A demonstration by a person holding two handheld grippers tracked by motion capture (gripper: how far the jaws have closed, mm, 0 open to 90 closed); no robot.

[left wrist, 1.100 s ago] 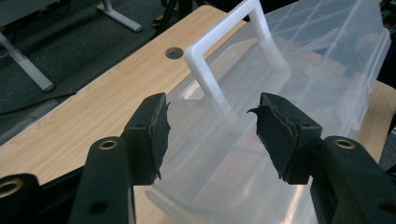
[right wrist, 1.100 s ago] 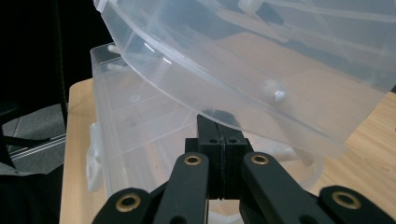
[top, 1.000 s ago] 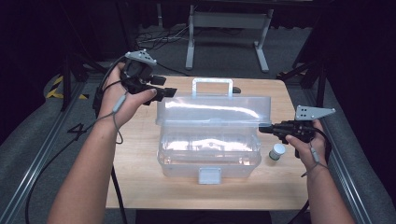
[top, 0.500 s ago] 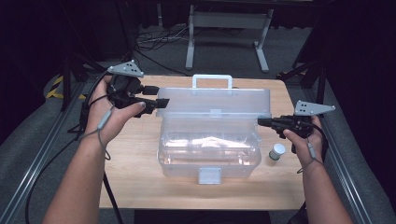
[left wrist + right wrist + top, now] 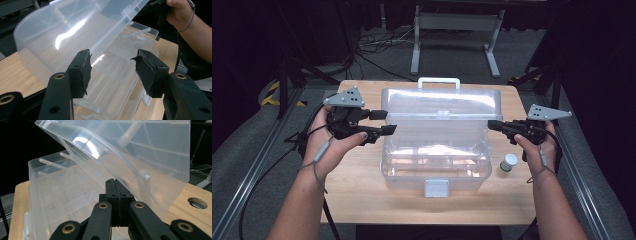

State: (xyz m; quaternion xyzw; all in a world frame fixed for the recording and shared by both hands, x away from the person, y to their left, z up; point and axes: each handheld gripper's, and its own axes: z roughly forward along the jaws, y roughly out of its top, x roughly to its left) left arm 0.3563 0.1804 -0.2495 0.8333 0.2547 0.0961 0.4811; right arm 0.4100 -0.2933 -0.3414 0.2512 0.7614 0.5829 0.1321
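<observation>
A clear plastic box (image 5: 437,167) sits mid-table with its lid (image 5: 442,105) raised at a slant and its white handle (image 5: 439,80) at the far side. My left gripper (image 5: 388,122) hovers open by the box's left end; its jaws have just closed a little, with nothing between them. Through its own view the left gripper (image 5: 112,65) frames the lid (image 5: 75,32) beyond. My right gripper (image 5: 492,125) is shut, its tips against the lid's right end. In its own view the right gripper (image 5: 115,182) has both pads pressed together just under the lid's edge (image 5: 140,170).
A small jar with a white cap (image 5: 509,162) stands on the wooden table (image 5: 357,185) right of the box, near my right hand. The box's latch (image 5: 437,188) faces the front edge. A metal stand (image 5: 452,30) and cables lie on the floor behind.
My left hand has come down from the table's far left corner to the box's left end. The lid looks tipped a little further back. The right hand has hardly moved.
</observation>
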